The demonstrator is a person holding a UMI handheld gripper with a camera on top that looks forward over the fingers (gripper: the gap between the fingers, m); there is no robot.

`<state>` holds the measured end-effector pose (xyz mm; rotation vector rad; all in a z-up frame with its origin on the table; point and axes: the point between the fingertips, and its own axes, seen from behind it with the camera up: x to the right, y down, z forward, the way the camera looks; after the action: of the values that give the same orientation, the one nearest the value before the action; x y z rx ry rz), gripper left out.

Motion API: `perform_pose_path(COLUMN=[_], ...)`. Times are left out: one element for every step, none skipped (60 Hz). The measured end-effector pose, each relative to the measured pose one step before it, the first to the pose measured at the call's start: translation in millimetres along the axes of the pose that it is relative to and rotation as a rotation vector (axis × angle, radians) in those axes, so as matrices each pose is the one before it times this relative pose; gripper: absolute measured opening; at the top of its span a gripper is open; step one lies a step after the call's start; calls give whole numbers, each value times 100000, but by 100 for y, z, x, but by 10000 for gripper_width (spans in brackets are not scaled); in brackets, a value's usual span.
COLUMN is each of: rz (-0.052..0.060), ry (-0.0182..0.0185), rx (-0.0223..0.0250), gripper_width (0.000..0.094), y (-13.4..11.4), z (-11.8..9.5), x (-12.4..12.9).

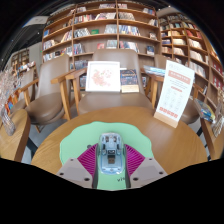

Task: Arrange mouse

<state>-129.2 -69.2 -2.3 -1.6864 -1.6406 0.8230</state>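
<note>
A pale blue, see-through mouse (111, 148) sits between my two fingers, and the magenta pads (88, 158) touch its left and right sides. My gripper (111, 160) is shut on the mouse. Under and around it lies a light green mouse mat (72, 140) on a round wooden table (175, 145). I cannot tell whether the mouse rests on the mat or hangs just above it.
Beyond the mat stands another wooden table (105, 102) with a white picture board (103, 76) and a book (130, 80). A tall white sign (175, 92) stands to the right. A wooden chair (68, 92) is at the left. Bookshelves (100, 30) line the back.
</note>
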Motion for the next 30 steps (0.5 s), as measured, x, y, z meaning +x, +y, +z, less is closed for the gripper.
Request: perform_pose_path(rz=[-328,88,397,582,183,-384,-513,-302,-69,213,97,-98,-288,-318,-246,-33,63,47,-271,-617,-599,-515,-112,51,-61,-200,-210,-191,-7,39], ry=[605,254,365,78,62,-7,49,-76,-32,265,434,575,631,443,489,-104,50,20,-287,-300,-361,-179,-246,176,241,242,170,105,141,-8], rx=[-449,-304,-67,292,1025,489,-265,-581,-142,-232,-301,-196,-49,65,265,666,815,871,908,595,846,810,724,813,808,806,820,850,955,770], gripper_width=[369,380,396,414,427,443,453,472,482,512,564,640,739,838,868,834,812,813,820,832,848,853,850,851,851,852,856,857,858,853], y=[166,254,163,111,-161,-47,117,-67,68,54,49,5,-50,-181,-177,-241,-248,-249,-262,-330,-183,-220,-249,-202,-154,-102,-59,-135,-12,72], z=[216,129,61,7,-32,13,-2,99,-68,-73,-103,-172,-216,-269,-342,-404,-473,-579,-670,-588,-917,-962,-1116,-1069,-1128,-1194,-1243,-1263,-1261,-1106], x=[40,257,-25,-97,-91,-25,-56,57,-39,74,96,119,128,204,104,-52,48,64,-13,-79,8,115,261,198,222,198,202,43,217,202])
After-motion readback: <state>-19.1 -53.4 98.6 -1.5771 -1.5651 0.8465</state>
